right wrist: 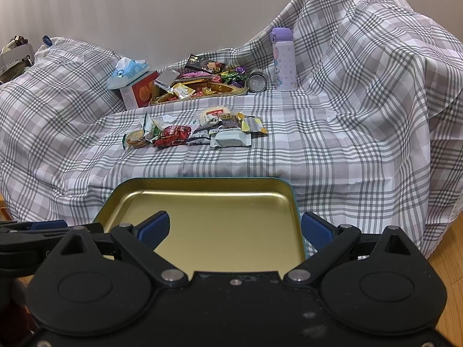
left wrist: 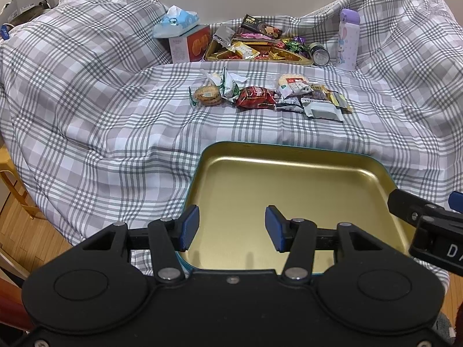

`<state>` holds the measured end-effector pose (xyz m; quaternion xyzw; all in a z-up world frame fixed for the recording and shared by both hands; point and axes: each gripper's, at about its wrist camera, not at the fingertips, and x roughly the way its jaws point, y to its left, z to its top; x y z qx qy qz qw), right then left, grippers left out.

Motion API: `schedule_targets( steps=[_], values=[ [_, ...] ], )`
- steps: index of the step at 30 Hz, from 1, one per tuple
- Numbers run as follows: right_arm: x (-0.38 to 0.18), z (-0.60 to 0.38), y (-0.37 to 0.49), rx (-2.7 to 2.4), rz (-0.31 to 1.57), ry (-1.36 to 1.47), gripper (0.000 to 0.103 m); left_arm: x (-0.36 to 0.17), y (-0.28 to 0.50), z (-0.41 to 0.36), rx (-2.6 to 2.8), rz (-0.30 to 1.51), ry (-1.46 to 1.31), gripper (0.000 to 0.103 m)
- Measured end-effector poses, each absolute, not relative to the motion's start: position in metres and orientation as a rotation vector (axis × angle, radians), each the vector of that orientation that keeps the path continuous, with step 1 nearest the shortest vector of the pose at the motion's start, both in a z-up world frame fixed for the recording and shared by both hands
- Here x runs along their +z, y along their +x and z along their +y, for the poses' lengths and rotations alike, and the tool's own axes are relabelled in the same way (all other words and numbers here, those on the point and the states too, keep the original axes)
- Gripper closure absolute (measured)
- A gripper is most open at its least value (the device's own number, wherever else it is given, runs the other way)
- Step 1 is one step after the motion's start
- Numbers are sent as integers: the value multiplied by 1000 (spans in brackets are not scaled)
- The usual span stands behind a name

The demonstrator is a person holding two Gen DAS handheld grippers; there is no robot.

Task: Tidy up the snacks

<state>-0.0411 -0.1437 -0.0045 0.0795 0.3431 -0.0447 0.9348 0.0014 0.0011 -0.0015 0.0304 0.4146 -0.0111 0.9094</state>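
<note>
The left gripper (left wrist: 232, 228) hangs over the near part of an empty gold tin tray (left wrist: 289, 179), its jaws apart with nothing between them. The right gripper (right wrist: 235, 232) has its jaws spread wide; one blue pad sits over the tray's floor, the other just outside its right rim, and neither visibly presses the metal. Its tip also shows at the right edge of the left wrist view.

The tray lies on a plaid cloth (left wrist: 101, 101) that covers the surface. Farther back, a row of loose wrapped snacks (left wrist: 269, 94) lies on the cloth, among them a red packet (left wrist: 255, 97) and a round cookie pack (left wrist: 206, 95). Behind them a second gold tray (left wrist: 257, 53) is heaped with sweets, with a tissue box (left wrist: 188, 39) on its left, and a can (left wrist: 319, 54) and a purple bottle (left wrist: 348, 39) on its right.
</note>
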Motion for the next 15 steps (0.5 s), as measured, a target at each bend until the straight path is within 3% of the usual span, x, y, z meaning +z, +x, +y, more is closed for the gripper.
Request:
schedule_targets(
  steps=[15],
  values=[
    [-11,-139,-42,-64,711,153,1,-4,1,7,-17,830,30,46]
  ],
)
